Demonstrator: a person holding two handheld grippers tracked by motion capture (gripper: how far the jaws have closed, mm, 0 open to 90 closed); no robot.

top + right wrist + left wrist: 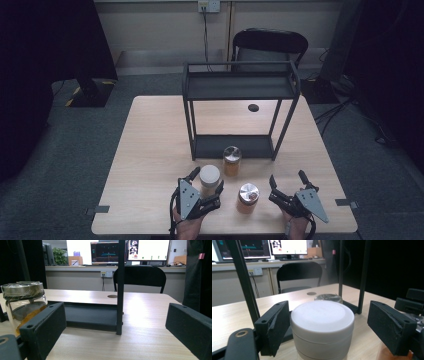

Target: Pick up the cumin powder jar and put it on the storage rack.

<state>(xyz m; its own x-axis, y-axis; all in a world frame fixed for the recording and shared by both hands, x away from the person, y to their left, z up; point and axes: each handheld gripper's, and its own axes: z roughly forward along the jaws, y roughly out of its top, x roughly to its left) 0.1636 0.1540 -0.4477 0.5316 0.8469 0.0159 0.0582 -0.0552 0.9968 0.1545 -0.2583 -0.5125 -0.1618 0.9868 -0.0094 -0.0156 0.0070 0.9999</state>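
- Nearest the high camera, along the table's [150, 150] near edge: left gripper [206, 181] at left, right gripper [287, 179] at right, both held in the person's hands.
- Left gripper: jaws straddle the white-lidded jar [209, 178]. In the left gripper view the jar [322, 327] sits between the pads; the left pad is at or nearly at the lid, while a clear gap remains at the right pad. Not gripped yet; jaws part-open.
- Jar location: upright on the table, near the front edge, left of centre, just in front of the black two-tier rack [240, 107].
- Handling, as a judgement: a squat, rigid cylinder; smooth plastic lid probably slick, so a square, firm pinch suits. Weight likely modest. The lower body is barely seen; if glass, avoid knocks.
- Where to hold: opposite sides of the lid wall or just below it, pads level.
- Axis: the jar's axis runs vertical, lid up; round, so no facing side.
- Middle: an amber glass jar [232, 160] stands by the rack's bottom shelf; a metal-lidded jar [248, 197] sits nearer the front.
- Right gripper: jaws wide apart and holding nothing, resting near the right front edge.
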